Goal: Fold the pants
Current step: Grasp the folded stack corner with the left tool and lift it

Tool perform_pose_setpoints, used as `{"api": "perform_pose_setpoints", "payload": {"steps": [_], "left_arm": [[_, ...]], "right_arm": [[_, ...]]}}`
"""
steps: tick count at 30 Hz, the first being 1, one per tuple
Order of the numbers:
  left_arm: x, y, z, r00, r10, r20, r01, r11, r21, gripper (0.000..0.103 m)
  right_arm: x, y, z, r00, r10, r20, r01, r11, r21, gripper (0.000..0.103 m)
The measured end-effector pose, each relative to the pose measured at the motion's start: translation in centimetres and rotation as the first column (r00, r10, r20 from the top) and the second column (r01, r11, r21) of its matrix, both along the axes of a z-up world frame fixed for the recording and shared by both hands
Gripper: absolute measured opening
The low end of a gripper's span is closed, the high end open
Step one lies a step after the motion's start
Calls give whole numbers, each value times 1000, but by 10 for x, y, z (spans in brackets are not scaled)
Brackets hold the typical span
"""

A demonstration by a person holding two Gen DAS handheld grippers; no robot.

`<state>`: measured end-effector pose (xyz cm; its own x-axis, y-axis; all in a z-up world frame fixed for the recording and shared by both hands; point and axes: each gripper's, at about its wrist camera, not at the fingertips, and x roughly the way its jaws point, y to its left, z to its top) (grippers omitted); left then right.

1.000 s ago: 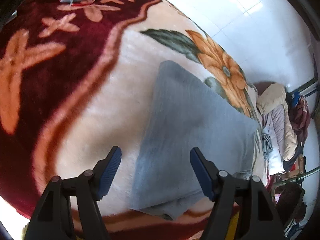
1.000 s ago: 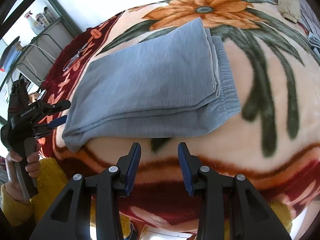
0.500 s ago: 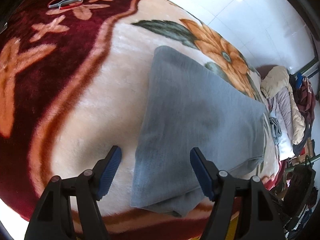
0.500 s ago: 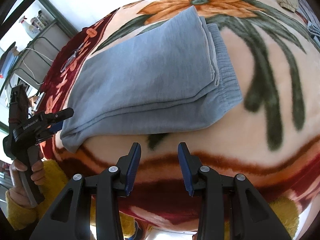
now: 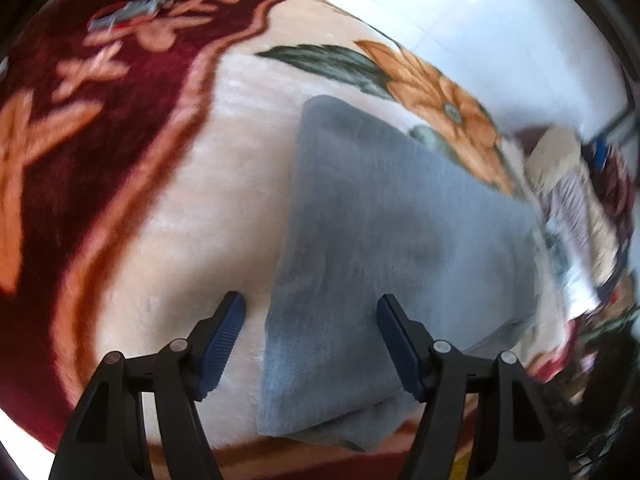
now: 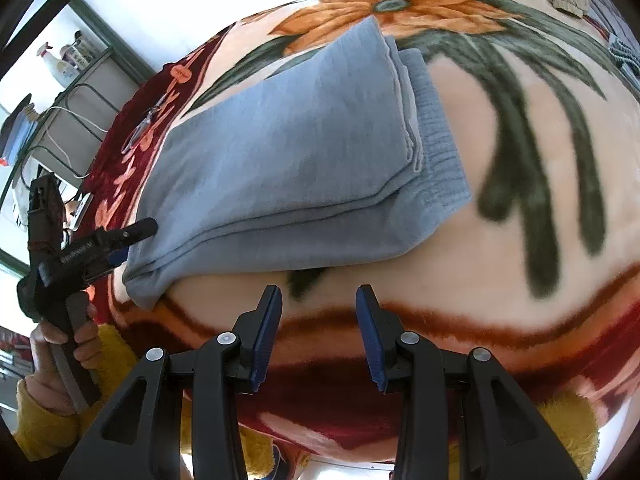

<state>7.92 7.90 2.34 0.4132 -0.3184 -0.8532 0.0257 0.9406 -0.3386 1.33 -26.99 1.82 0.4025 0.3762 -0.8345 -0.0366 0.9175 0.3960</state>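
Both tongs, left gripper (image 5: 310,330) and right gripper (image 6: 318,322), are held apart and empty, now drawn nearer. Pants (image 6: 288,160) lie folded on blanket (image 6: 500,240); folding is judged nearly complete.

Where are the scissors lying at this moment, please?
In the right wrist view the scissors lie on the blanket's dark red border, upper left, just beyond the folded pants.

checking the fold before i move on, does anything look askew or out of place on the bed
The pants lie folded flat, but the edges don't line up: the waistband sticks out past the layers on top. A pair of scissors also lies on the blanket beside them.
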Motion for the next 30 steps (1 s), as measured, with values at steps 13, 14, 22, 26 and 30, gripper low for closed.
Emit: {"api": "perform_pose_setpoints", "payload": {"steps": [13,14,22,26,30], "left_arm": [[-2,-8,34,997,-51,51,53,998,-46,12],[-4,-11,42,996,-61,66,64,997,-45,12],[-19,-62,88,971,-182,157,187,982,-18,11],[-21,-97,92,952,-256,165,256,966,26,11],[-18,-127,87,942,-304,145,299,953,51,11]], "right_arm": [[-9,-21,8,998,-51,39,47,993,109,39],[-9,-23,8,998,-55,40,50,992,115,39],[-11,-34,8,995,-83,46,76,987,145,39],[-13,-42,8,993,-103,53,93,984,153,39],[-16,-50,9,991,-121,61,110,981,160,39]]}}
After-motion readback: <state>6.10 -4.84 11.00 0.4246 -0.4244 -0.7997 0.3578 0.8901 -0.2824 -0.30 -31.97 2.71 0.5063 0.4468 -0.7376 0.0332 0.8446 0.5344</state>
